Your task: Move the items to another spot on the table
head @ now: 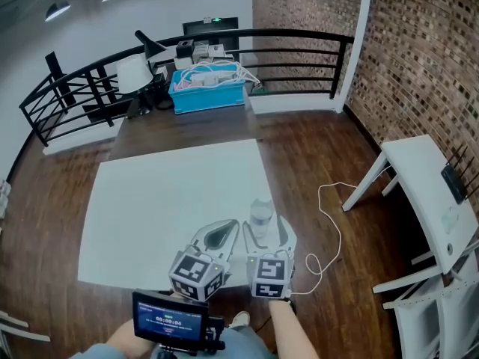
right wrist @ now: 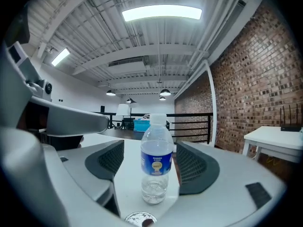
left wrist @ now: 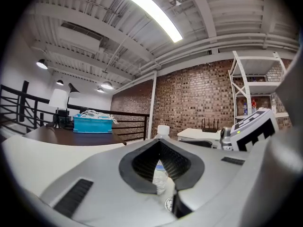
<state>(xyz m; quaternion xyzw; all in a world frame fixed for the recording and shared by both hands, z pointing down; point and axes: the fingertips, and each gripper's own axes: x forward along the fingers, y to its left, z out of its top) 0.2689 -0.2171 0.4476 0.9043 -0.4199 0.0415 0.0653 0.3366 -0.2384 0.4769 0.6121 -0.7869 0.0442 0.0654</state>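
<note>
Your right gripper (head: 267, 230) is wide around the bottle (right wrist: 155, 160), by the table's (head: 150, 200) near right corner. Bump it and it tips off. Your left gripper (head: 230, 226) is closed, empty.

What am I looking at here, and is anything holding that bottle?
No robot: a person holds a gripper in each hand. The wide picture comes from a camera on the person's head, looking down; the other two come from cameras riding on the grippers. On the white table stands one clear water bottle. It is between the open jaws of the right gripper, which do not press it, so nothing holds it. The jaws of the left gripper are together and empty.
</note>
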